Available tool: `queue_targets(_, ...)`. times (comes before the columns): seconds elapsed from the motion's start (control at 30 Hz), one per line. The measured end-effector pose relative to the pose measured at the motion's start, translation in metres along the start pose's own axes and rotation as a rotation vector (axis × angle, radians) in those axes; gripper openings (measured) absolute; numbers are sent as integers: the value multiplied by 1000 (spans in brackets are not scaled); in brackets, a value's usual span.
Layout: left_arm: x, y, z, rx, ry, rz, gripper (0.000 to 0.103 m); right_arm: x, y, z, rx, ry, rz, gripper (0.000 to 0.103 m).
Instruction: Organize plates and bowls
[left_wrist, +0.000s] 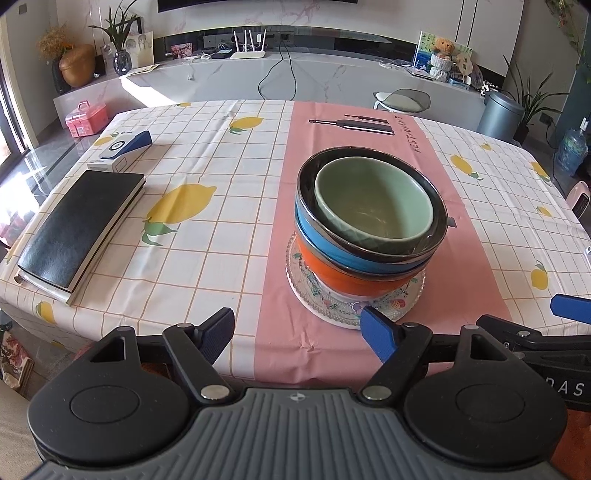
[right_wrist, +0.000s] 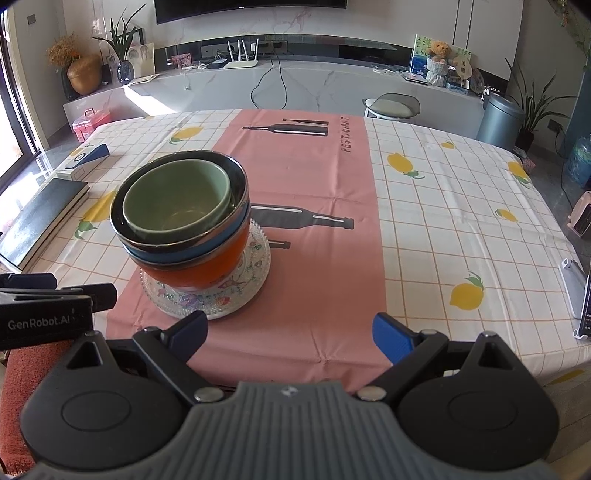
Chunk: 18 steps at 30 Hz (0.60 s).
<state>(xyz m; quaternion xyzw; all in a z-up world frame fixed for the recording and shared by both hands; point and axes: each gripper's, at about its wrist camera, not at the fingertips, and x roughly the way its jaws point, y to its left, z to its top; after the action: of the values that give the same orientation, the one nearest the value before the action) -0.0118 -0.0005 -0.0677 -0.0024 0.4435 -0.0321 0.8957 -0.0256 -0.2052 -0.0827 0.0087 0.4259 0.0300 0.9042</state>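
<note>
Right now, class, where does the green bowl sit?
The green bowl sits nested atop the stack, inside the blue bowl, over the orange bowl and glass plate, on the pink runner.

Green bowl (left_wrist: 373, 201), blue bowl (left_wrist: 332, 251), orange bowl (left_wrist: 332, 271); plate (left_wrist: 314, 291) perhaps floral.

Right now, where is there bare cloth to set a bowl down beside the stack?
Most room lies right of the bowl stack: the pink runner out to the lemon cloth. There is also a free patch between the stack and the black notebook. The table's left edge is crowded by the notebook and the white box.
</note>
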Motion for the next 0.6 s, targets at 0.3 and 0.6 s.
queue_targets(0.3,-3,3,-3,-13,-9,-11,91,5,1,-3,4,26,6,94)
queue_targets(0.6,-5,2,-4,-7,-22,-12,91,5,2,-6,9,32,10,94)
